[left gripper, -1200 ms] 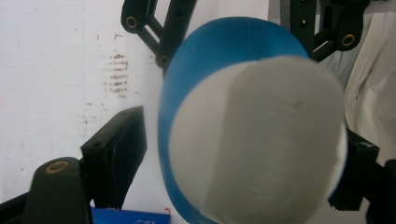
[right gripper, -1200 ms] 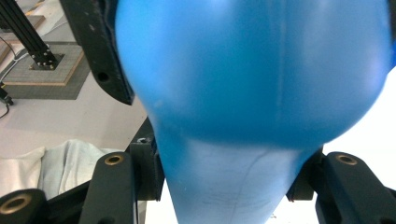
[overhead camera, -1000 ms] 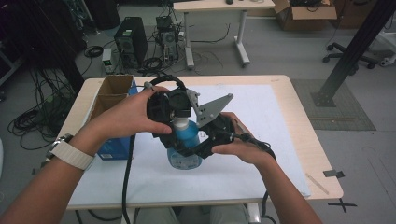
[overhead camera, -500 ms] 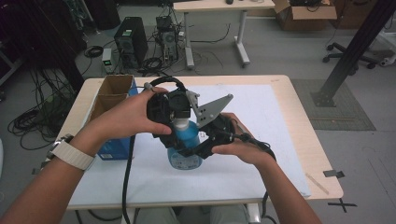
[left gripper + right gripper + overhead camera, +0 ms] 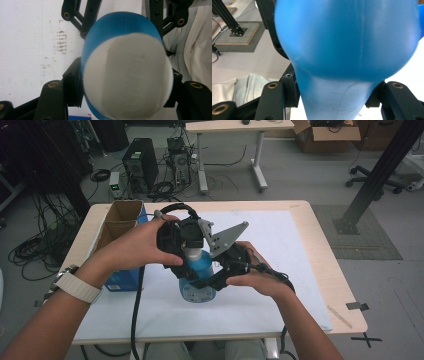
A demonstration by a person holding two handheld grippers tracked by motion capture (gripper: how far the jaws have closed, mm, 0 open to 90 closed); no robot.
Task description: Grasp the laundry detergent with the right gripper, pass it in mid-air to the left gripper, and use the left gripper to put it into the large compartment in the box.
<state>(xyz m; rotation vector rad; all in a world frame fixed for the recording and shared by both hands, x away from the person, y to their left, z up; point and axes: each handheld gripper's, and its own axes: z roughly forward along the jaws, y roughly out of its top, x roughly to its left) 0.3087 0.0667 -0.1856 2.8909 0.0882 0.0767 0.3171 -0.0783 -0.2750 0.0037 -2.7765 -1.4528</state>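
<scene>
White paper (image 5: 280,250) underlies a blue bottle (image 5: 197,270) with white cap (image 5: 127,77), pinched by both grippers' jaws.

- In the high view, the blue bottle's (image 5: 198,279) top is hidden under the left gripper (image 5: 186,251), and its right flank is hidden behind the right gripper (image 5: 220,272).
- The white cap (image 5: 127,77) is blurred, its lower edge cut off.
- In the right gripper view the bottle runs past the top and bottom edges.
- The cardboard box (image 5: 120,222) beside the bottle is partly covered by the left hand (image 5: 137,247).
</scene>
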